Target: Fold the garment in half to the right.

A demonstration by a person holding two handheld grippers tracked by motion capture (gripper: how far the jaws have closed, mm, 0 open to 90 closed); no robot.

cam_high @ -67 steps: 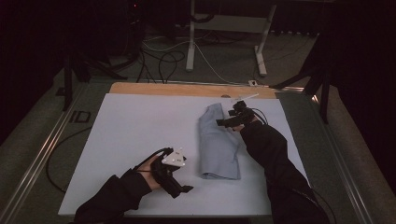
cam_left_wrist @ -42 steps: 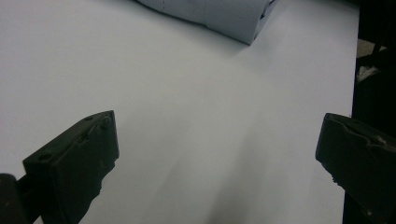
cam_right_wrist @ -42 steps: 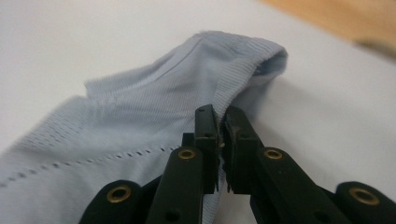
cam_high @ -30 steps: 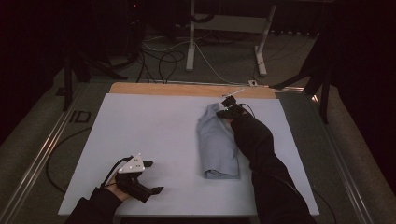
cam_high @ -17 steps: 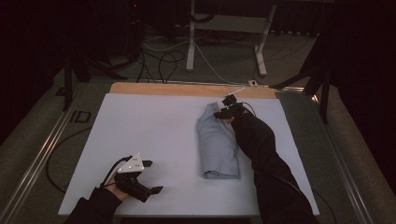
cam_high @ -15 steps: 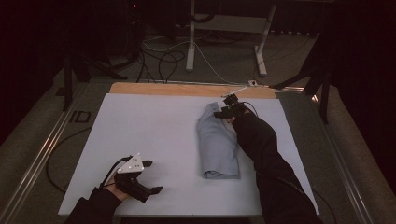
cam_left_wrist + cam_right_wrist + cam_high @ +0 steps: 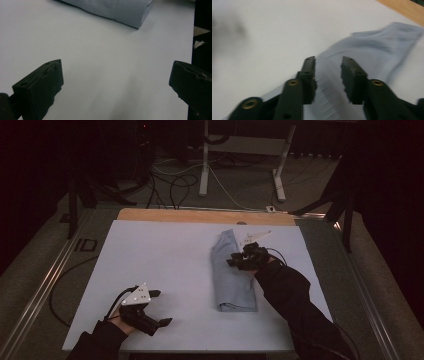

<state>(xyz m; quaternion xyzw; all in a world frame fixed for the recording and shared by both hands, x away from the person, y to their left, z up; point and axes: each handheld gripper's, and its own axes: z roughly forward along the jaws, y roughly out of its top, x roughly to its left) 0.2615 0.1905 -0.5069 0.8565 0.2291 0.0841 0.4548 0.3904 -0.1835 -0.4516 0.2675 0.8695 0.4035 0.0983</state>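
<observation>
Since the frame two seconds back my left gripper (image 7: pixel 150 309) has pulled away from the folded cloth (image 7: pixel 231 276) to the near left corner of the white table (image 7: pixel 165 255), and my right gripper (image 7: pixel 240 261) has slid back from the cloth's far end to about its middle.

The step in hand, as I judge it, is taking hold of the blue-grey cloth with the right gripper to fold or shift it. To do it well I want the jaws lowered square onto the fabric, pinching every folded layer at one edge rather than skimming the top one, and I should close slowly so the bundle does not slide on the smooth surface.

In the right gripper view the jaws stand at a narrow gap with nothing clamped between them; the cloth (image 7: pixel 372 50) lies directly under and ahead of the tips, its far end stretching away toward the wooden strip (image 7: pixel 404 10) at the table's back. The picture is motion-blurred, so I cannot tell whether the tips touch the fabric.

In the left gripper view my jaws are spread wide and empty over bare table, with the cloth's ribbed near end (image 7: pixel 125 12) well ahead of them.
</observation>
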